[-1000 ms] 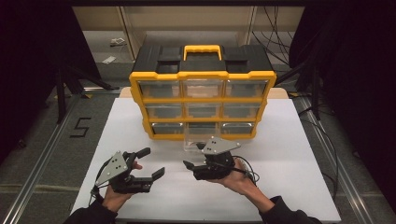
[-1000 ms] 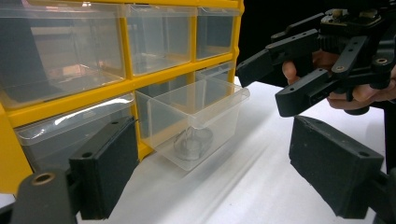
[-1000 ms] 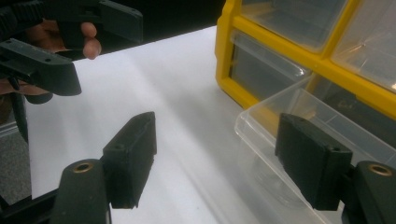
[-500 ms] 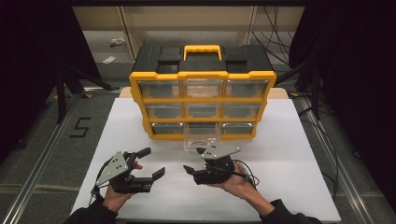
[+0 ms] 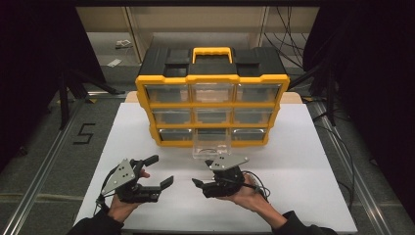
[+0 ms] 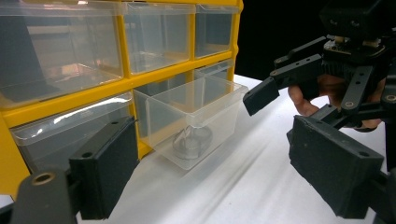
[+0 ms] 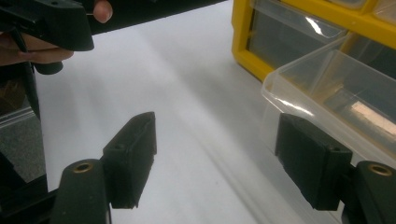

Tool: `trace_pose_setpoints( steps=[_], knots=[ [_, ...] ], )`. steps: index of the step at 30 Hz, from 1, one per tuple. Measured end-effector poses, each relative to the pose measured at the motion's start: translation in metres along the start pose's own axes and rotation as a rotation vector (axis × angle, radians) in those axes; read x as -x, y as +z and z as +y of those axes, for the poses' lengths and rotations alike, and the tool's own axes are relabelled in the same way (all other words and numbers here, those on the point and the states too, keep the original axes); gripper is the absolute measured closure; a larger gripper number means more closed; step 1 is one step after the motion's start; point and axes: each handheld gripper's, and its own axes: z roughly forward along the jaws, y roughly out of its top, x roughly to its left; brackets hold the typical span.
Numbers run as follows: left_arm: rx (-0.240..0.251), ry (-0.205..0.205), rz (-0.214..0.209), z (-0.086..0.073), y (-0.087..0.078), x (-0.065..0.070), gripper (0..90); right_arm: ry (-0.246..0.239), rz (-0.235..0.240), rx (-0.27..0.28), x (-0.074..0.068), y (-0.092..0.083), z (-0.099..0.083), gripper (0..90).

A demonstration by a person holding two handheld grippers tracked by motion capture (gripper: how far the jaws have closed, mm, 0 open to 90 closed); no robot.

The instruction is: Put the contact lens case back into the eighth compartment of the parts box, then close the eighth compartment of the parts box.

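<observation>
One drawer (image 5: 211, 146) out of nine pulled open so far: bottom row of the box (image 5: 213, 78), middle spot, sticking out the front over the white counter (image 5: 303, 161). Not all the way out; back end looks tucked inside the box. Inside the drawer, a small grey thing (image 6: 191, 142), lying on the bottom near the front. Hard to tell what kind. Eight other drawers pushed in, looking empty.

Left claw (image 5: 163, 170): spread wide, pinching nothing, in front of the box and off to the left of the open drawer, well apart from it.

Right claw (image 5: 203, 172): spread wide too, pinching nothing, just in front of the open drawer, very near its front wall. Touching or not, hard to say.

So, by the look of things: opening part done. Left to do, most likely: reach into the drawer, pinch the grey thing and lift it out, or else push the drawer back into the box. No way to tell which. Nothing taken out and set down in front of the box yet.
</observation>
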Motion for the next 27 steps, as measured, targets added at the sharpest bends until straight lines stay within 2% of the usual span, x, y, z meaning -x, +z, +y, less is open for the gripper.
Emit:
trace_pose_setpoints(
  steps=[4, 20, 27],
  knots=[
    [0.000, -0.003, 0.001, 0.000, 0.000, 0.000, 15.5, -0.005, 0.004, -0.016, 0.000, 0.003, -0.002, 30.2],
    [-0.003, -0.001, 0.001, 0.000, 0.001, 0.000, 15.5, -0.019, 0.004, -0.139, 0.002, 0.015, -0.013, 30.3],
    [-0.003, -0.004, 0.004, 0.000, 0.001, 0.000, 15.5, -0.028, -0.001, -0.170, 0.003, 0.018, -0.015, 30.6]
  ],
)
